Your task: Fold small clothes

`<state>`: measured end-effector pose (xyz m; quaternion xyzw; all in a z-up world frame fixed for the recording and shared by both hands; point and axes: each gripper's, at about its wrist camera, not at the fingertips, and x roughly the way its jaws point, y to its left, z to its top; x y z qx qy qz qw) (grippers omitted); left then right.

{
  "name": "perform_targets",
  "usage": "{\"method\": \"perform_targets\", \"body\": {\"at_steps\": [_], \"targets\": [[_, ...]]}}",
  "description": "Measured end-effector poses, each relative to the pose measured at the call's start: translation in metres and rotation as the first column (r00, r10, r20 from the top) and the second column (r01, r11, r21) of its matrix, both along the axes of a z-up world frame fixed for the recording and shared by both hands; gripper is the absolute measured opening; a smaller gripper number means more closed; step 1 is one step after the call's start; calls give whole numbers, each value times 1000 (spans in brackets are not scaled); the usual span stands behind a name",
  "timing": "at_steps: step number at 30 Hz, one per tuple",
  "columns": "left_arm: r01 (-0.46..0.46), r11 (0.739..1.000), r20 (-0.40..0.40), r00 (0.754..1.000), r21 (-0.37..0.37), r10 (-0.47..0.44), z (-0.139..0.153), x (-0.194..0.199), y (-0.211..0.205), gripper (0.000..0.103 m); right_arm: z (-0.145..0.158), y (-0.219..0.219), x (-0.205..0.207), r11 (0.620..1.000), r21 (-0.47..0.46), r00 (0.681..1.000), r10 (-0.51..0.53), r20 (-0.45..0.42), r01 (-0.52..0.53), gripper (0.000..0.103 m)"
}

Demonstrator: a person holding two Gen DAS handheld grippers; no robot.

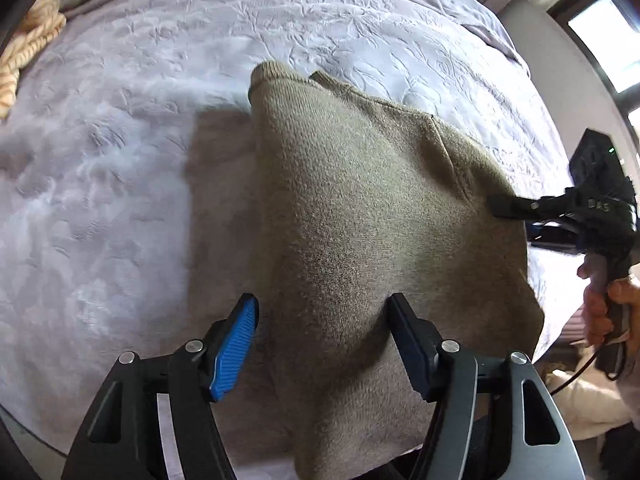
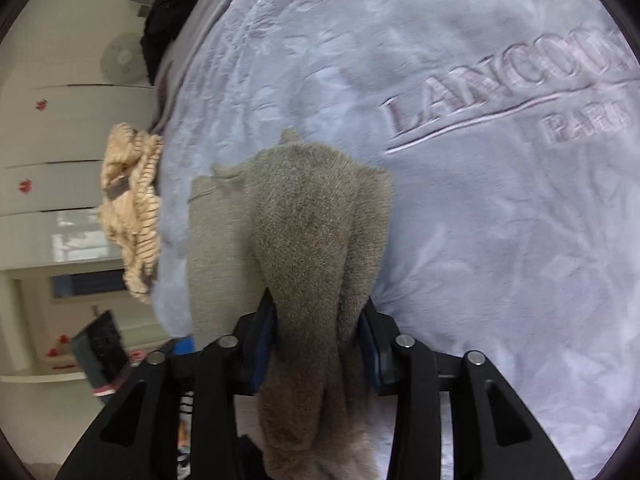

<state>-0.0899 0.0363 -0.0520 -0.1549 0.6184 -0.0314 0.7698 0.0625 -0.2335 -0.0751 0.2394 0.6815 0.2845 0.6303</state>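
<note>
Olive-brown knit fills the middle of both my wrist views: the garment lies on the blanket, a pale lilac plush embossed with leaves, and its near end runs up between the fingers of each tool.

On my left gripper the jaws stand well apart. The blue ribbed pad sits at the garment's left edge, the other finger is pushed into the fabric further right, and I see a fold dented there, but the pads are not squeezing the cloth together.

My right gripper has a thick bunch of the knit running between its jaws. The cloth fills the gap and both pads lie against it, so I read it as clamped on the garment, though loosely; the view is blurred.

From the left view I can also see that tool at the garment's right edge, with a hand wrapped round its handle.

A striped cream cloth lies crumpled at the blanket's far left edge, apart from the garment. Raised lettering is stitched into the blanket to the right of the knit. I see no bin, basket or box in either view; everything rests on the blanket.
</note>
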Motion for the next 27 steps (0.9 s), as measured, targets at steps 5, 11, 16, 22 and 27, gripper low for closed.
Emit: {"method": "perform_targets", "body": {"at_steps": [5,11,16,22,27], "targets": [[-4,997,13,1000,81,3,15,-8,5,68,29,-18,-7,994,-110,997,22,76,-14,57],[-36,990,30,999,136,32,24,-10,1,98,51,-13,-54,995,-12,994,104,43,-104,57],[-11,986,7,1000,169,10,22,-10,-7,99,35,9,-88,990,-12,990,140,5,-139,32],[-40,988,32,999,147,35,33,-20,-2,99,42,21,-94,973,-164,976,185,111,-166,7],[-50,990,8,999,134,50,31,-25,4,99,8,8,-101,959,-235,982,178,65,-158,7]]}}
